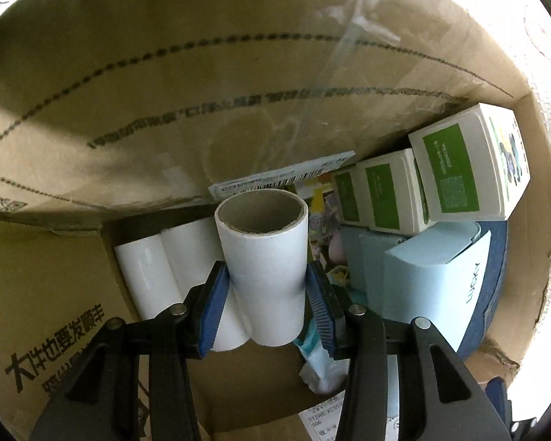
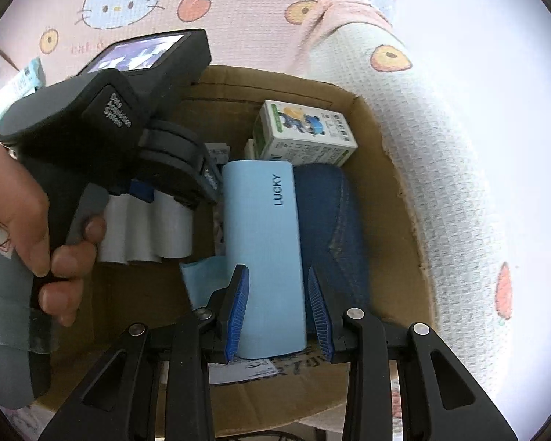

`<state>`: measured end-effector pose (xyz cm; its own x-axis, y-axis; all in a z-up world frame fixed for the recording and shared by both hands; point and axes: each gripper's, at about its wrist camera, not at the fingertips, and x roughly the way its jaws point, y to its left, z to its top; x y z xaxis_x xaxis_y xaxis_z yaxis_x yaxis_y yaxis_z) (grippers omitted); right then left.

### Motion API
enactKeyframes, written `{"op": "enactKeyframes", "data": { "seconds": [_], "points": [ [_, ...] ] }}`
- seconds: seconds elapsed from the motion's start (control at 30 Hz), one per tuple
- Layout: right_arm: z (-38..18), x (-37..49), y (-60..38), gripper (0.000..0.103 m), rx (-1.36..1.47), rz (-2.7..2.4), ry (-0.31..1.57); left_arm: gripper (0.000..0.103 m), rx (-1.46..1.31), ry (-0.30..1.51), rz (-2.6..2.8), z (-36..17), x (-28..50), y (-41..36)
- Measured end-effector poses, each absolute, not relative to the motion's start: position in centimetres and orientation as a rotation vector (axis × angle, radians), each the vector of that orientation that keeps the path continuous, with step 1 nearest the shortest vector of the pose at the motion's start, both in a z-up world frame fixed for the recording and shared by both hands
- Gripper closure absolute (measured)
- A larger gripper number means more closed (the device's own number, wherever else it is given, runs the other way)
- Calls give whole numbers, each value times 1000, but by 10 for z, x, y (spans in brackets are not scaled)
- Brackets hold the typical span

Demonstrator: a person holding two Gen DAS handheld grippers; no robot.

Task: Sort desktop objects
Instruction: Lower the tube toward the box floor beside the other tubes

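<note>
The left claw (image 1: 268, 294) squeezes a white paper roll (image 1: 264, 268) inside the cardboard box (image 1: 202, 92), with two more white rolls (image 1: 165, 268) at nine o'clock. The right claw (image 2: 277, 312) hangs apart over a light blue box (image 2: 264, 250) that says LUCKY. Green and white boxes (image 2: 305, 132) sit at twelve o'clock and a dark blue thing (image 2: 330, 220) at three.

Home setting: cartoon-cat tablecloth (image 2: 136, 3), cardboard box (image 2: 385, 169) of household sundries.

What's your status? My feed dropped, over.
Left claw shut on white cardboard-core paper roll, inside brown cardboard carton. Right claw open over pale blue LUCKY box. Two more white rolls beneath.
</note>
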<state>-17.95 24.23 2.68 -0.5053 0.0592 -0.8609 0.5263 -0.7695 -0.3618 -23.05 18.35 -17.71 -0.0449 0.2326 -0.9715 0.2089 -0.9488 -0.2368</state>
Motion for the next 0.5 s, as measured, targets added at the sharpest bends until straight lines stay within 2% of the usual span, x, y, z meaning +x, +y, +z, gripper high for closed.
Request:
{"op": "enactKeyframes", "data": {
  "seconds": [0.13, 0.23, 0.5],
  "points": [
    [30, -188, 229, 72, 1368, -2331, 919, 55, -2186, -633, 2174, -181, -222, 168],
    [19, -193, 229, 72, 1366, -2321, 932, 55, -2195, -651, 2165, -188, -230, 162],
    [12, -183, 218, 72, 1348, -2301, 998, 55, -2152, -567, 2187, -201, -237, 161]
  ]
}}
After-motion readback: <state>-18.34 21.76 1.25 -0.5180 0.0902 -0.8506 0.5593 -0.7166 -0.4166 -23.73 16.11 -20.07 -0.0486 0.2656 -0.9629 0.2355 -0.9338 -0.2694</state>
